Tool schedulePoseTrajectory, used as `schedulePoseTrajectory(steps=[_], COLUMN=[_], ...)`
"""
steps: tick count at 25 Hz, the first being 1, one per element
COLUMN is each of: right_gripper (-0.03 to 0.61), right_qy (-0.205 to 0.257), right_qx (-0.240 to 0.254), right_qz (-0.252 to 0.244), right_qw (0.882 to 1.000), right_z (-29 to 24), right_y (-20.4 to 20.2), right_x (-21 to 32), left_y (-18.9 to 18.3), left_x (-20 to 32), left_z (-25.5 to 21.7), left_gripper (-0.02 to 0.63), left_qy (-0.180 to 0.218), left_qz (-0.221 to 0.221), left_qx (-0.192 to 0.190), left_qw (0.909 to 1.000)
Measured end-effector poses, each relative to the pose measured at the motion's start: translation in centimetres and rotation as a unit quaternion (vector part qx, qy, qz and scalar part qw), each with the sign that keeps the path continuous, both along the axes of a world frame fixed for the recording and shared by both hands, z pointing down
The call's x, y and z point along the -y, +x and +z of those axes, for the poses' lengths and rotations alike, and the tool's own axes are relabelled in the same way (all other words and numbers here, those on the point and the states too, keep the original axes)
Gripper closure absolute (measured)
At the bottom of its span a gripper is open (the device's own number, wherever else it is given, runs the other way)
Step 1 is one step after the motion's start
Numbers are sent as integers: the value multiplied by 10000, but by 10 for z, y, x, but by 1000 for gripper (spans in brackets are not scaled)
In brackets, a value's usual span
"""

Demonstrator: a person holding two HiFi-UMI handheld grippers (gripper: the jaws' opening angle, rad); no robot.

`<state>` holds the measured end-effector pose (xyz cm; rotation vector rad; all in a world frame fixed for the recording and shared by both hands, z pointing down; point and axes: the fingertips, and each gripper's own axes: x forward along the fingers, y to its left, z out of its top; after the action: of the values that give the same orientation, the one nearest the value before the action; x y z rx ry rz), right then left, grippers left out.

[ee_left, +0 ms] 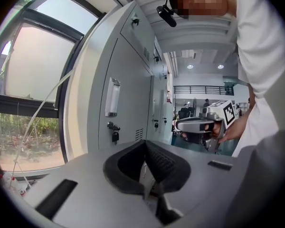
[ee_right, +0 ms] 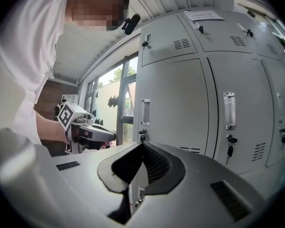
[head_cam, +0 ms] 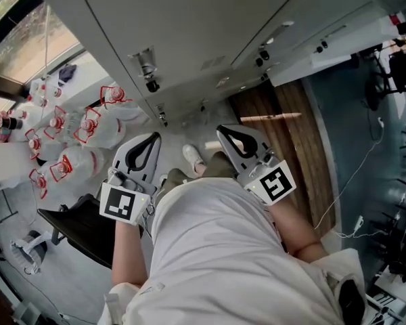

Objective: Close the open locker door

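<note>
Holding my left gripper (head_cam: 154,138) and right gripper (head_cam: 222,130) at frame centre, jaws pressed together on nothing. Lockers (head_cam: 189,32) fill the upper frame; every door (ee_right: 173,103) looks flush. Thin sheet-metal doors likely swing light yet stiff: I'd push flat near the recessed handle (ee_right: 146,111) edge.

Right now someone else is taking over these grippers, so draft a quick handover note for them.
Left gripper: shut, empty, short of the lockers.
Right gripper: shut, empty, also clear of them.
Doors: every one in view sits flush, with keys hanging in the locks.
Done: no door looks ajar, so the closing seems finished.
Left: check any doors out of view.
</note>
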<state>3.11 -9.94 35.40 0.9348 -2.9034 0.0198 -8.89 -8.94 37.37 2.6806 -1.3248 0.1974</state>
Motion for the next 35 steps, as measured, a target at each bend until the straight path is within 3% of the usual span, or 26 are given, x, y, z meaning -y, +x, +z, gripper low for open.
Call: schedulePoseTrajectory(steps=[10,35], right_gripper=[566,568], right_qy=[-45,-235], right_qx=[16,-68], right_qz=[165,19], right_qw=[9999,9997], right_z=[5,17], right_y=[4,-4], right_x=[-2,-11], left_y=[6,-3], left_x=[-3,-18], left_z=[-14,-1], left_gripper=[609,609], left_qy=[105,-88], left_qz=[173,-39], left_qx=[134,138], left_qw=[9997,9999])
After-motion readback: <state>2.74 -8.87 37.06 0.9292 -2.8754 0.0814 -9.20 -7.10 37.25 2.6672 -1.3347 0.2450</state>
